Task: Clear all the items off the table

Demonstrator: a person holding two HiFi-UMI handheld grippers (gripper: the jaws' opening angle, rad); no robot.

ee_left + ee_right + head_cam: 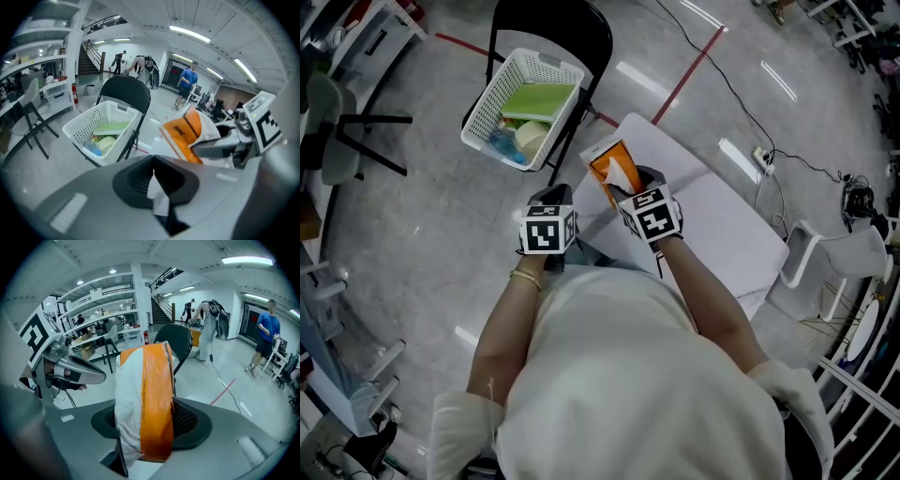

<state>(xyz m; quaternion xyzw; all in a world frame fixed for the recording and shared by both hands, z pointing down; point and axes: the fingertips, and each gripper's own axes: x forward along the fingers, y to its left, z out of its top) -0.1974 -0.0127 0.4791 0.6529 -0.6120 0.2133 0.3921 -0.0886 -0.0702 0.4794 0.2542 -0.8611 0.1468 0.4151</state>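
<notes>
My right gripper (630, 187) is shut on an orange and white packet (611, 171), held upright above the near corner of the white table (717, 230). In the right gripper view the packet (146, 394) fills the gap between the jaws. My left gripper (550, 199) hovers off the table's left side, shut on a small white scrap of paper (158, 196). Ahead of both stands a white basket (546, 64) on a black chair, holding a green book (111, 127) and other items.
The black folding chair (581, 23) carries the basket. A red tape line (684, 80) and a black cable (741, 98) cross the grey floor. A white chair (825, 248) stands right of the table. Shelving and a dark chair (342, 122) are at the left.
</notes>
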